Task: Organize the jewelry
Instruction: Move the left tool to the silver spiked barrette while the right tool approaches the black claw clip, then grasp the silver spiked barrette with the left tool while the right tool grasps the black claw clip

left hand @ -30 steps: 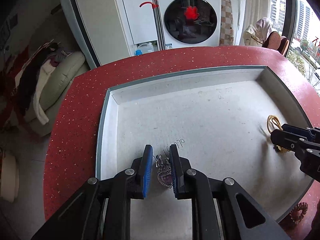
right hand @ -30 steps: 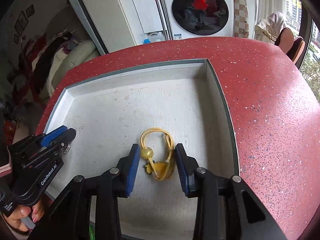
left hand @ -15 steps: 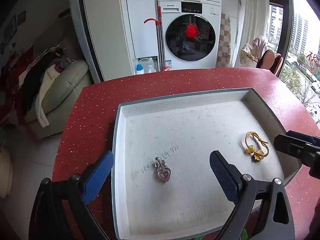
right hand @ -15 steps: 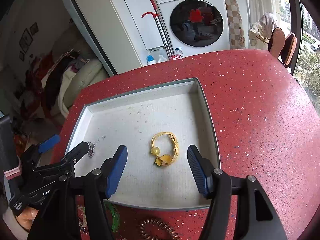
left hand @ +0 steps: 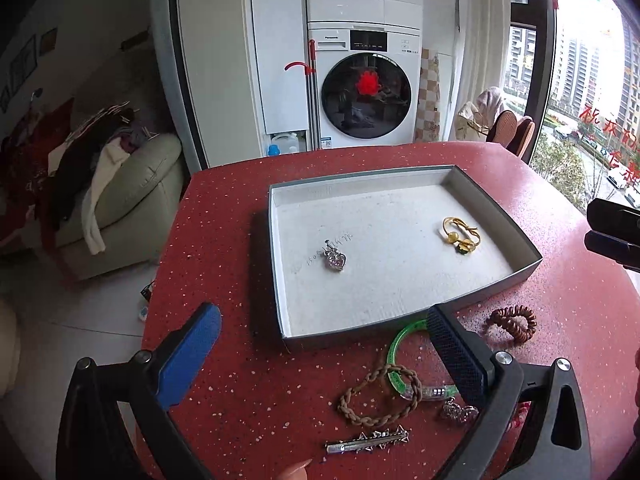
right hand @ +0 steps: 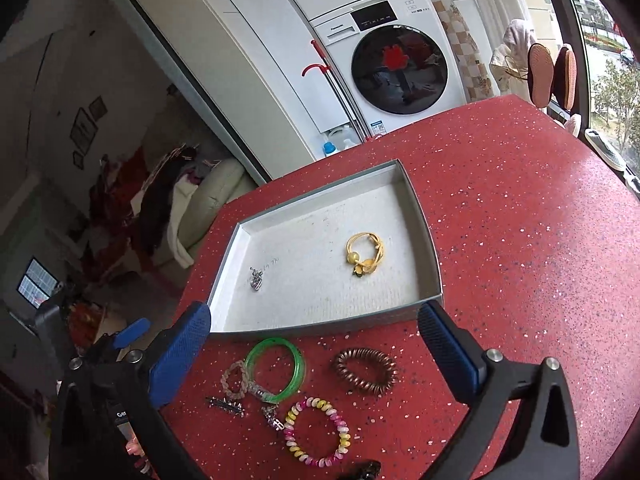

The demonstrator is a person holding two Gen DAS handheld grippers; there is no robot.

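The speckled red worktop (right hand: 520,240) carries a shallow grey cardboard tray with a white lining (right hand: 424,236), which lies just ahead of both claws. The tray is judged light and liable to slide if nudged; it need not be gripped.

The left claw (left hand: 324,356) and the right claw (right hand: 316,356) are both spread wide and empty. The right claw's jaws have just been opening, and nothing is seen between them.

Inside the tray, ahead of the right claw, a yellow corded ring with a bead and a small flower (right hand: 365,257) is found. Ahead of the left claw, a small silver heart pendant (left hand: 335,260) is seen. Both are lying flat.

Still loose on the worktop, between and just below the right claw's fingers:
- A translucent green plastic bangle (right hand: 276,368), stiff and smooth; slipping is expected, so the rim should be pinched across its thickness.
- A brown coiled hair tie (right hand: 366,370), springy and soft; it can be taken anywhere on the coil.
- A pink and yellow coiled bracelet (right hand: 318,432), stretchy and light.
- A tan braided cord loop (left hand: 380,396), limp, threaded through the bangle; both may lift together.
- A thin silver studded hair clip (left hand: 368,440), low and flat; its middle should be taken.
- A small sparkly silver charm (left hand: 458,411), tiny and fiddly.
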